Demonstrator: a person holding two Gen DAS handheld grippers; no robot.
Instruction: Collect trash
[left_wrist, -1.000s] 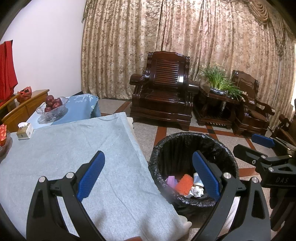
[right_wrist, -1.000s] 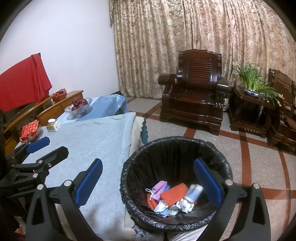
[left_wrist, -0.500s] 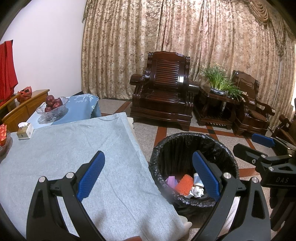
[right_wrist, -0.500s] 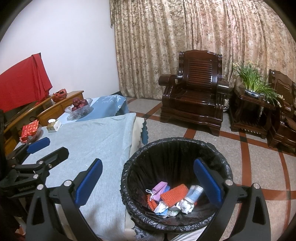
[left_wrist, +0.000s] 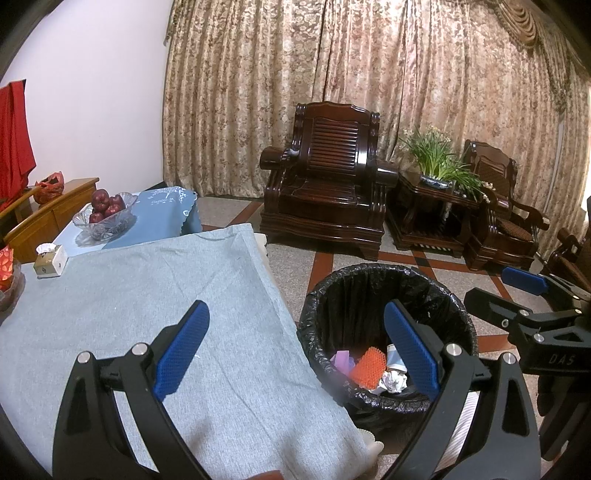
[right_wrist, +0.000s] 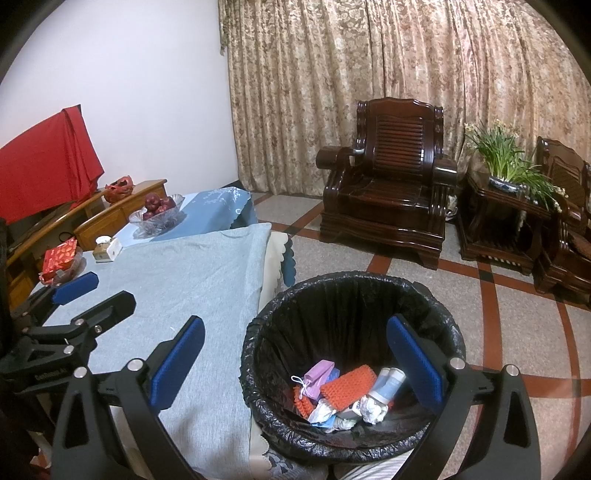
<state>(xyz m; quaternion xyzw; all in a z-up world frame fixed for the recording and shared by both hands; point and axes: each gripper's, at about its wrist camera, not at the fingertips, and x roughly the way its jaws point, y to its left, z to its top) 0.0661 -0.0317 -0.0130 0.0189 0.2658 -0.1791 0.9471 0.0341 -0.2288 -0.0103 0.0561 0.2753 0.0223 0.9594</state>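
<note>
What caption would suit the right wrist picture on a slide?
Open right gripper hovers empty above a black-lined bin of collected trash, beside a grey-clothed table.

Home living room, armchair (left_wrist: 328, 181), curtains (left_wrist: 369, 74)

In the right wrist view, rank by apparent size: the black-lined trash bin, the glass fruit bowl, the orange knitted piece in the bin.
1. Black-lined trash bin
2. Glass fruit bowl, though farther away
3. Orange knitted piece

Black-lined bin (right_wrist: 351, 295) beside table, trash (right_wrist: 343, 391) inside
</note>
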